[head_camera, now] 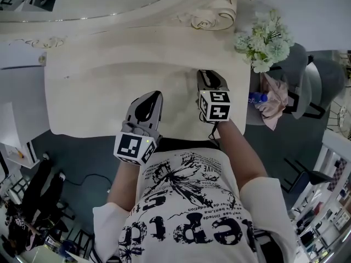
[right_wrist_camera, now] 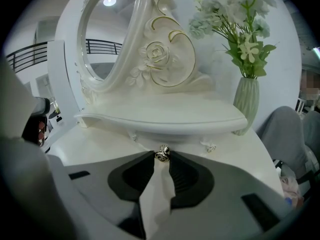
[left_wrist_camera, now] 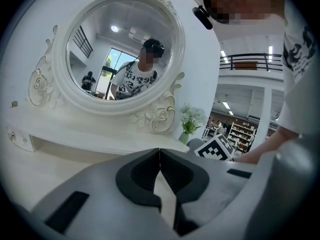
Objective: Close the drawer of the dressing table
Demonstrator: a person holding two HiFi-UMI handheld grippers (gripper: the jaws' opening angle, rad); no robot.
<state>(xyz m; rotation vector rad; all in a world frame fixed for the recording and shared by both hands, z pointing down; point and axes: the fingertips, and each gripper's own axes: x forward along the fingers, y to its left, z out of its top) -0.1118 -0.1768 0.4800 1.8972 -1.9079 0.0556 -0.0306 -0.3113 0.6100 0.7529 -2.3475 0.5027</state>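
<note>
Under the shelf [right_wrist_camera: 165, 116] | your right gripper [right_wrist_camera: 161, 160] pinches the drawer knob [right_wrist_camera: 161, 153] at its tips | left gripper [left_wrist_camera: 159, 151] pressed together, empty, back from the shelf | push straight in beneath the shelf, wrist level, don't twist the knob

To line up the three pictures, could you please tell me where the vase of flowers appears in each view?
Head view: the vase of flowers is at the upper right, seen from above.
Left gripper view: it is small, just right of centre, beside the mirror's foot.
Right gripper view: it is large, at the upper right.
Shared landmark: the carved rose on the mirror frame, left of the flowers in every view.
</note>
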